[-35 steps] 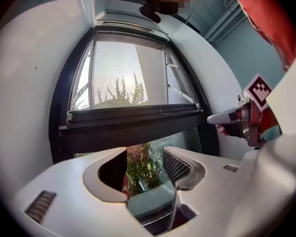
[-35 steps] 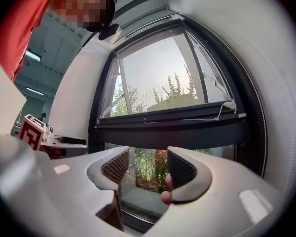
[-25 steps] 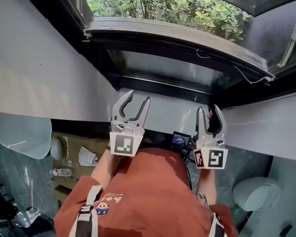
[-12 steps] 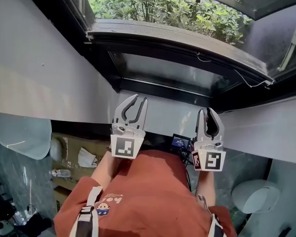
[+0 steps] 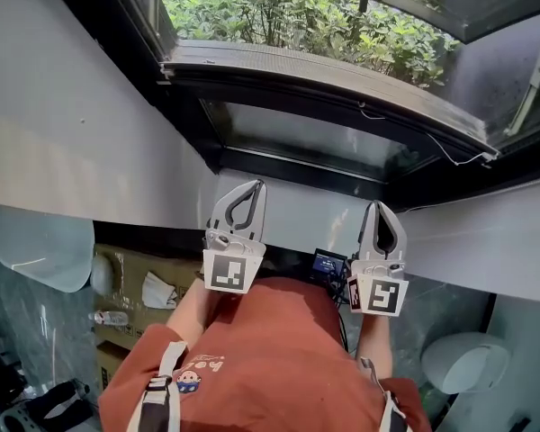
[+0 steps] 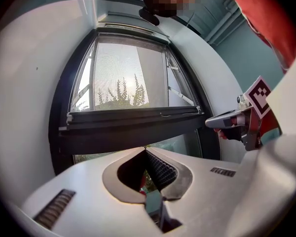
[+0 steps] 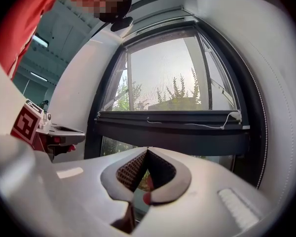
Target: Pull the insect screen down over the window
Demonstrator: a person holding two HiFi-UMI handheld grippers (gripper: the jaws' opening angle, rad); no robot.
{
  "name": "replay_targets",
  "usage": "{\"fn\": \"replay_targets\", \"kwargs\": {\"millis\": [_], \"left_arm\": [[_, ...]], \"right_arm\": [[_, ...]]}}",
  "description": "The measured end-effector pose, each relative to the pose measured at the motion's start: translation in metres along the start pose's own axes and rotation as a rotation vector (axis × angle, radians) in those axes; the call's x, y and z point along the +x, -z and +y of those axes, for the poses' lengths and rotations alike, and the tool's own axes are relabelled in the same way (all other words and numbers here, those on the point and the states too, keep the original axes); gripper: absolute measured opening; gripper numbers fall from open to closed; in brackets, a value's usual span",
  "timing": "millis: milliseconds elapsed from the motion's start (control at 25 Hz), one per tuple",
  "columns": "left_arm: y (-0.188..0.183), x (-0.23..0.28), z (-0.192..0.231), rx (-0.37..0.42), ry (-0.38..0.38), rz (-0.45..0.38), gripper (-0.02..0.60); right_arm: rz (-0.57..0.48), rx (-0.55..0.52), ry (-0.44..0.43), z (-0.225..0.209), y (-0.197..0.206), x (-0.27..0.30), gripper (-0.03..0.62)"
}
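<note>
We are seeing both grippers hanging level in front of the window, short of it. The left gripper (image 5: 251,187) and the right gripper (image 5: 379,207) are both showing jaws that have just been closing and are now meeting tip to tip, with nothing between them. The insect screen (image 6: 130,73) is covering only the upper part of the window frame (image 6: 56,107). Its pull bar (image 6: 133,118) is spanning the frame from left side to right side, partway down, and clear glass with greenery is showing below it. A thin white cord (image 7: 187,124) is lying along the bar toward its right end.

What we are flagging as risks:
- Neither gripper is touching the bar, so a pull from here is going nowhere until the jaws are reopening.
- Pinching the cord instead of the bar is likely slipping or snapping it.
- Pulling at one end only, or with the two hands out of step, is probably tilting the bar and jamming it against the frame's sides.
- A weak pinch is risking the bar slipping free and springing back up.
- Closed tips poking the mesh are risking a tear.
</note>
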State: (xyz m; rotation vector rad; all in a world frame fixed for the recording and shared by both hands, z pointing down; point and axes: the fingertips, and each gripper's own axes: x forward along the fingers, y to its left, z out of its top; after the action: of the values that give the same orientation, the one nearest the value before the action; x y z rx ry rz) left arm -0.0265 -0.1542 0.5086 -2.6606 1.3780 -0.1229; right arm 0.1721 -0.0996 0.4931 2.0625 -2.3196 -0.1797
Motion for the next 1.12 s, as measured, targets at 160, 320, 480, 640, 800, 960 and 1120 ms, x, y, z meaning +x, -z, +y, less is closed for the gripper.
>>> {"fn": "replay_targets", "kwargs": {"millis": [160,320,480,640,800,960,1120], "left_arm": [[-0.0003,-0.0007,-0.0005,0.008,0.004,-0.002,0.005],[-0.0009,-0.0011,0.0,-0.004,0.002,-0.008,0.005],[-0.0033,-0.001,0.0001,0.014,0.006,-0.017,0.005],[-0.0027,-0.0015,0.0004,0.01,0.006,-0.013,0.005],[-0.0022,-0.0012,-0.0006,0.003,0.004,-0.017,0.005],[-0.0022,-0.0007,-0.0009,-0.001,0.003,-0.017,0.005],[-0.003,0.0011,-0.0032,0.011,0.011,-0.017,0.005]], "right_arm": [[0.003,-0.018,0.004,0.0002,-0.0002,0.0004,0.009],[-0.001,-0.025,0.004,0.0008,-0.0016,0.0015,0.009],[0.004,-0.025,-0.012,0.0034,-0.0026,0.0029,0.009],[-0.001,-0.032,-0.014,0.0048,-0.0054,0.0038,0.009],[0.003,-0.038,-0.013,0.0043,-0.0046,0.0031,0.009],[0.011,-0.057,-0.018,0.0061,-0.0041,0.0016,0.009],[0.011,-0.061,-0.016,0.0047,-0.0039,0.001,0.009]]}}
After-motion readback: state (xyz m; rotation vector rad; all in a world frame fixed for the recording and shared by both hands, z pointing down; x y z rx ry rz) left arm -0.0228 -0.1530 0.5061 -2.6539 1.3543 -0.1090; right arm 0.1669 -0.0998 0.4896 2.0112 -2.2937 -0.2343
